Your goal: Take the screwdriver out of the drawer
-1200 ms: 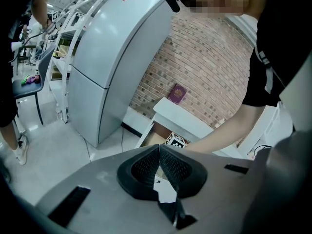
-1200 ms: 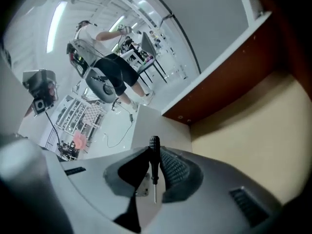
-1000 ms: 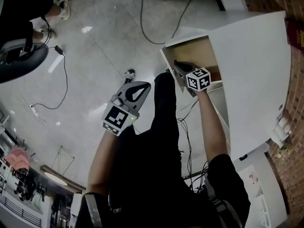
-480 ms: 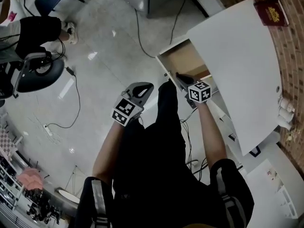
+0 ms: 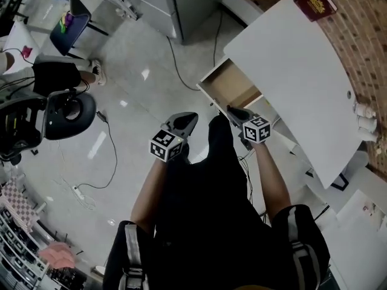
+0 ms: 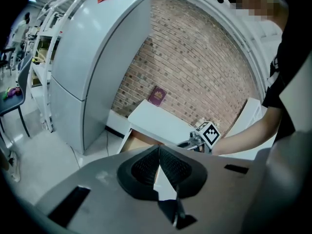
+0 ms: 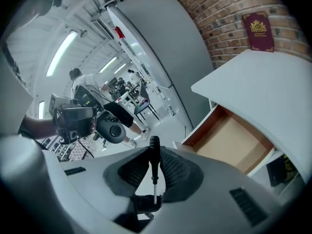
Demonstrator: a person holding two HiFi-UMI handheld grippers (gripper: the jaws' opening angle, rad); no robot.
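A black-handled screwdriver (image 7: 154,167) stands between the ribbed pads of my right gripper (image 7: 154,172), which is shut on it, handle pointing away. In the head view the right gripper (image 5: 237,115) hovers just outside the open drawer (image 5: 230,85) of the white desk (image 5: 290,71). The drawer (image 7: 233,139) shows a bare wooden bottom. My left gripper (image 5: 183,123) is shut with nothing in it and hangs over the floor left of the drawer; in its own view its jaws (image 6: 158,162) meet.
A dark red book (image 5: 314,3) lies on the desk's far end. A grey cabinet (image 5: 175,5) stands beyond the drawer. Cables (image 5: 112,150) trail over the glossy floor, and an office chair (image 5: 60,110) with a seated person is at the left.
My right gripper has drawn back out of the drawer with the screwdriver. The head view has shifted, so the desk now sits farther up and right.
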